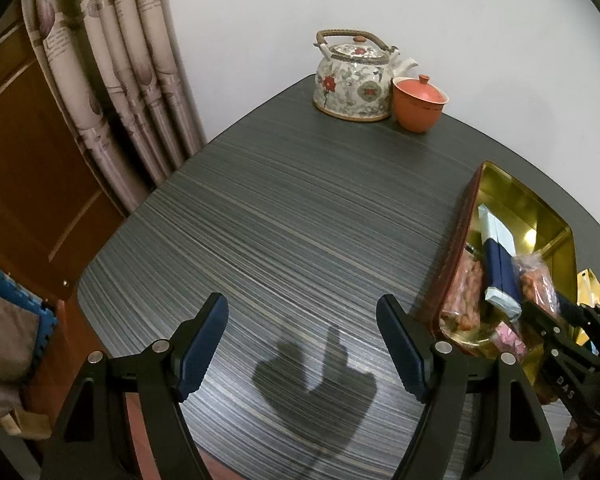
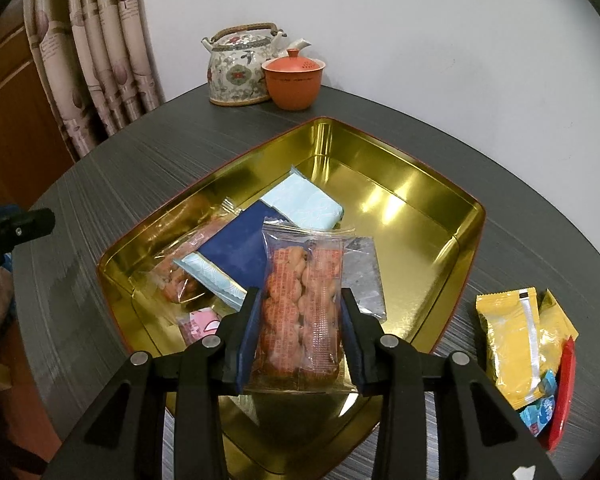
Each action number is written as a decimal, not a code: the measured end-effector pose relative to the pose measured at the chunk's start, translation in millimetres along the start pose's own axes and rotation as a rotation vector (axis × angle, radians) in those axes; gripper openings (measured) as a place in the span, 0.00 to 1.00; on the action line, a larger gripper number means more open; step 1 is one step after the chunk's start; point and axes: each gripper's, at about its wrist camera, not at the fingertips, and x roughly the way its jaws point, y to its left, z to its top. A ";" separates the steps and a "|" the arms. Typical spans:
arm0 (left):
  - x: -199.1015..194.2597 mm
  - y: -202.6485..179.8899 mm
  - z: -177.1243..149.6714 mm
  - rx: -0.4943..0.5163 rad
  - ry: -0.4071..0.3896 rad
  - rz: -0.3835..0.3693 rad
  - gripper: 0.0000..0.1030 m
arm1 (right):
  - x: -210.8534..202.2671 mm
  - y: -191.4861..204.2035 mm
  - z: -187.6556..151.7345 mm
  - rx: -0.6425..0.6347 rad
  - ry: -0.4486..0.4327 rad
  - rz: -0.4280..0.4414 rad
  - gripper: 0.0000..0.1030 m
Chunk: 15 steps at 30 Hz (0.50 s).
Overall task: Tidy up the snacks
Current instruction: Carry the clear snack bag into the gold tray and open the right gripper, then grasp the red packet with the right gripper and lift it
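Observation:
A gold tin (image 2: 400, 160) with a red outside lies on the dark striped table (image 1: 300, 208). My right gripper (image 2: 300, 294) hangs over its near half, shut on a clear packet of orange snacks (image 2: 300, 320), with a pad against each long side. Inside the tin lie a dark blue packet (image 2: 240, 248), a light blue packet (image 2: 312, 204), a silver packet (image 2: 364, 276), another clear orange packet (image 2: 176, 276) and a pink one (image 2: 200, 324). My left gripper (image 1: 300, 300) stands open above bare table, left of the tin (image 1: 460, 216), with nothing between its fingers.
Yellow packets (image 2: 508, 340), a red one (image 2: 564, 380) and small blue ones (image 2: 540, 408) lie on the table right of the tin. A flowered teapot (image 1: 352, 80) and an orange lidded cup (image 1: 418, 104) stand at the far edge by the wall. A curtain (image 1: 120, 80) hangs at the left.

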 end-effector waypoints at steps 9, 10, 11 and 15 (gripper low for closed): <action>-0.1 -2.1 -0.4 0.001 0.000 -0.001 0.75 | -35.6 -19.4 -0.6 0.058 -0.086 0.018 0.48; -0.2 -2.2 -0.5 0.003 0.000 0.001 0.75 | -42.1 -26.9 -2.2 0.069 -0.099 0.013 0.50; -0.3 -2.2 -0.8 0.003 -0.001 0.002 0.75 | -47.2 -34.3 -3.9 0.079 -0.108 0.005 0.51; -0.7 -2.9 -1.0 0.012 -0.002 0.003 0.75 | -63.7 -79.9 -16.4 0.136 -0.121 -0.077 0.51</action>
